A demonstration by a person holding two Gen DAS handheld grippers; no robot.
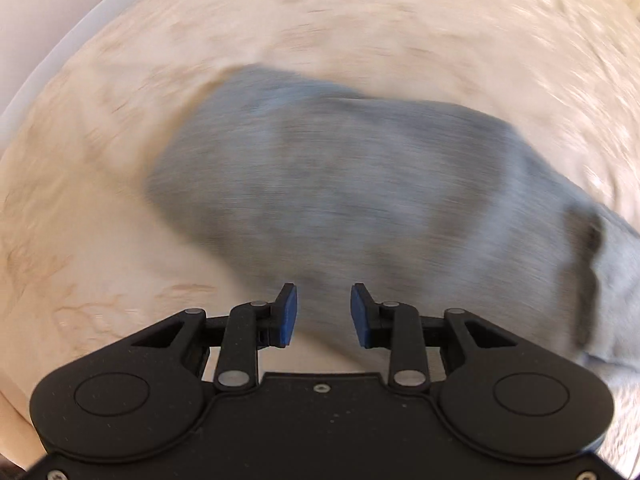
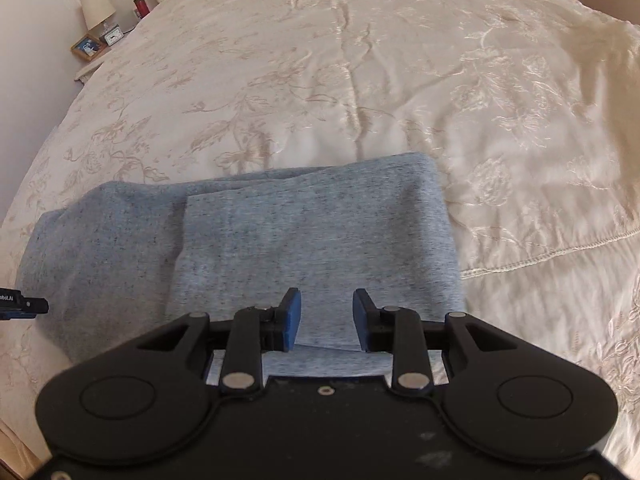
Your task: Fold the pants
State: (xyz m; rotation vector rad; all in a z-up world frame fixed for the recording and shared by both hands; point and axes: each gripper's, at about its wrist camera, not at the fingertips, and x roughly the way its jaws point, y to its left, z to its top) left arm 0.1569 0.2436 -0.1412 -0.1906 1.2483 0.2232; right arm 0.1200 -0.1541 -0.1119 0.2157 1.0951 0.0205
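Observation:
The grey-blue pants [image 2: 312, 240] lie folded into a compact stack on the cream bedspread [image 2: 360, 60]. My right gripper [image 2: 326, 318] is open and empty, just above the near edge of the top fold. In the left wrist view, which is motion-blurred, the pants [image 1: 340, 200] spread ahead and to the right. My left gripper [image 1: 324, 316] is open and empty over their near edge. A black tip of the left gripper [image 2: 24, 305] shows at the left edge of the right wrist view.
The bedspread [image 1: 100, 240] is embroidered with flowers and has a stitched seam [image 2: 560, 252] to the right. A nightstand [image 2: 94, 60] with a lamp [image 2: 96, 10], a clock and a photo frame stands at the far left by the wall.

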